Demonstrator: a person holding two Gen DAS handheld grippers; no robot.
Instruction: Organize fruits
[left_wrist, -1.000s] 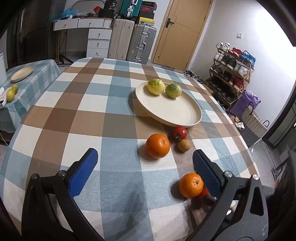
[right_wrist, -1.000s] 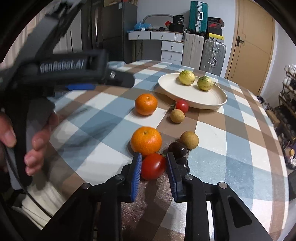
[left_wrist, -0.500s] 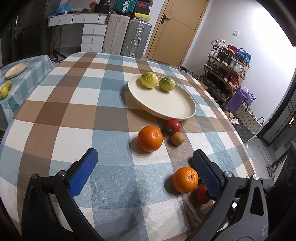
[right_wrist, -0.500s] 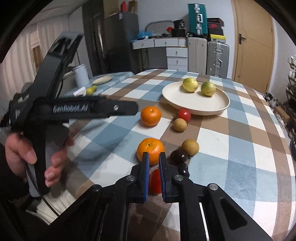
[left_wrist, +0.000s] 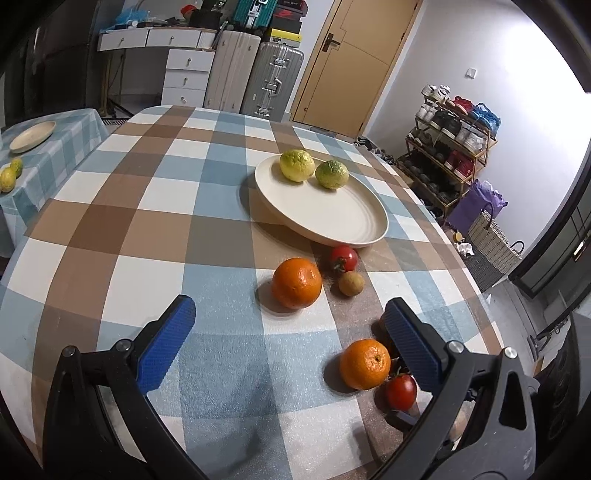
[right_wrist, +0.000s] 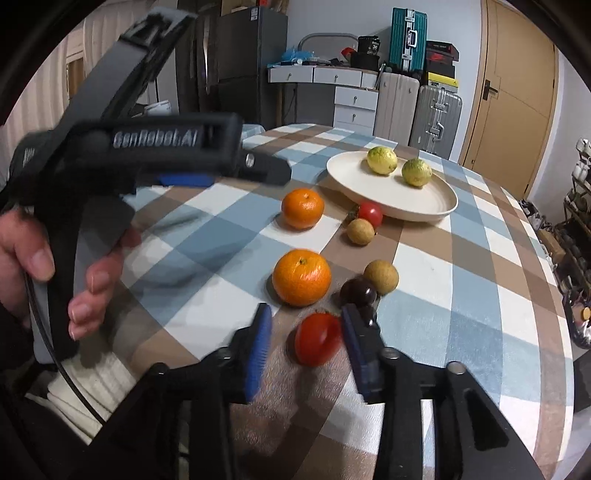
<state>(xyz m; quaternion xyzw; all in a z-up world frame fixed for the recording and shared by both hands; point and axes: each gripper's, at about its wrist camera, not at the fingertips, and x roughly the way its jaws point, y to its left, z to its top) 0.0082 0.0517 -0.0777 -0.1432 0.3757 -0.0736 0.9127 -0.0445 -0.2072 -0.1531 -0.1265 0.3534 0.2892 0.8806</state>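
Note:
A cream plate (left_wrist: 325, 218) (right_wrist: 432, 206) holds a yellow lemon (left_wrist: 296, 165) and a green lemon (left_wrist: 331, 174). On the checked cloth lie two oranges (left_wrist: 296, 282) (left_wrist: 365, 364), two tomatoes (left_wrist: 343, 257) (left_wrist: 400, 392), brown longans (right_wrist: 381, 276) and a dark fruit (right_wrist: 358, 291). My right gripper (right_wrist: 304, 347) is open around the near tomato (right_wrist: 317, 343), which touches its right pad. My left gripper (left_wrist: 291, 343) is open and empty, held above the table near the oranges.
A side table (left_wrist: 48, 155) at the left carries a wooden dish and small lemons. Suitcases (left_wrist: 255, 74), drawers and a door stand beyond the table. A shoe rack (left_wrist: 454, 147) and basket are at the right. The left-hand tool (right_wrist: 147, 155) fills the right view's left.
My right gripper was shut on the near tomato half a second ago and has now opened; the tomato sits between the pads. My left gripper shifted slightly; fruits on the table stay put.

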